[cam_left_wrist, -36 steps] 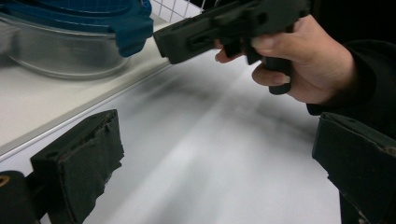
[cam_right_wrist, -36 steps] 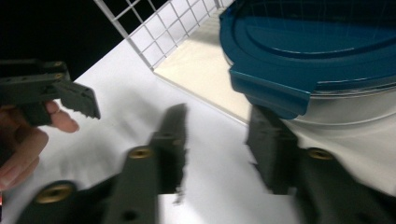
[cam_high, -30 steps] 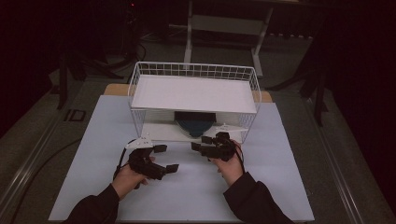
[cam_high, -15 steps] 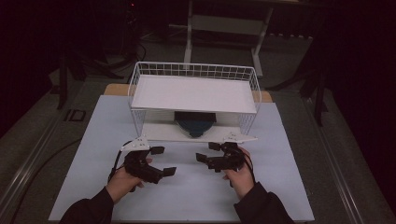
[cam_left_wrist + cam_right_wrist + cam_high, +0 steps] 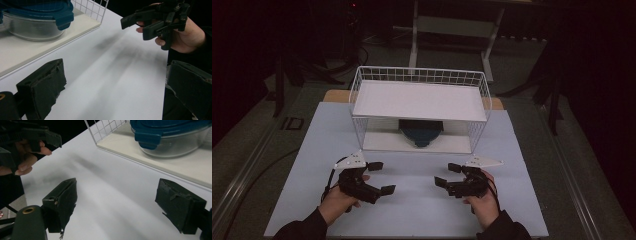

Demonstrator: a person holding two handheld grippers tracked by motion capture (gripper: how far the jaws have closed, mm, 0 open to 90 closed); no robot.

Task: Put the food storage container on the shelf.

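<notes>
Both hands have drawn back toward the near edge since the earlier frames, away from the rack [image 5: 419,100], and the right gripper [image 5: 448,175] has slid outward to the right so that the two tools now sit well apart. Its jaws have just been opening and stand wide with nothing between them. The left gripper [image 5: 381,177] is also spread wide and empty. The bowl [image 5: 420,133], clear glass with a blue clip lid, sits on the rack's lower shelf, under the white top shelf, about the middle of the opening; the left gripper view shows it [image 5: 35,20] resting flat on that board, and the right gripper view shows the same bowl [image 5: 172,137] from the other side. Judging by this, the bowl looks placed and let go, so the main work seems done, and what is left is little more than pulling the hands clear. Room is generous: the table [image 5: 412,210] between grippers and rack is bare, and there is open surface on both flanks. The tight spots are the wire front posts of the rack and the low gap under the top shelf, should either tool go back in; the near table edge lies close behind the wrists.
</notes>
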